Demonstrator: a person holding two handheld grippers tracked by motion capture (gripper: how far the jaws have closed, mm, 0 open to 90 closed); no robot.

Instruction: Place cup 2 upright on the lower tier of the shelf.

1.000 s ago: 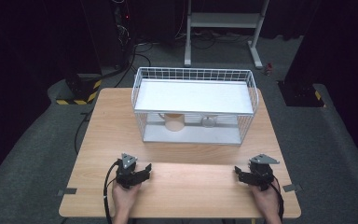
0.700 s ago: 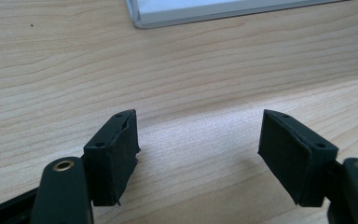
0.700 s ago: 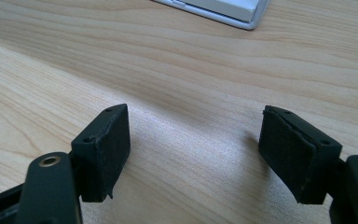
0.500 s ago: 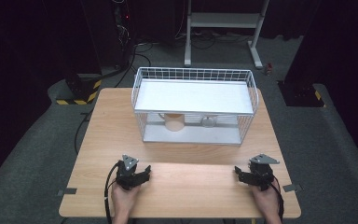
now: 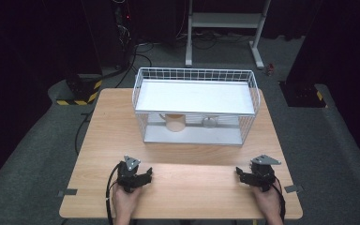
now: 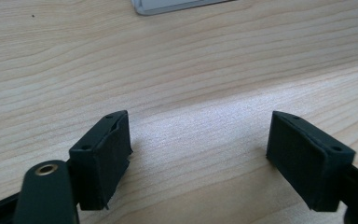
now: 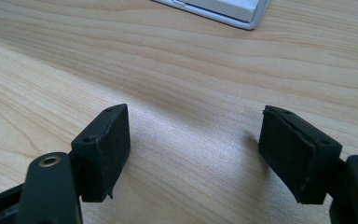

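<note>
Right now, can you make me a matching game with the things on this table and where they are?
Things:
1. left gripper
2. right gripper
3. beige cup
4. white wire rack

Places:
A. under the rack's shelf
B. near table edge, left side
C. far half of the table
D. near table edge, right side

Pairs: 1-B, 2-D, 3-A, 4-C

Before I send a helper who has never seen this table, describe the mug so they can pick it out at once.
Start at the white wire-mesh rack at the far side of the light wooden table. Look beneath its white upper shelf, on the lower tray. The cream ceramic mug stands left of centre, opaque and taller than the small clear glass thing beside it.
</note>
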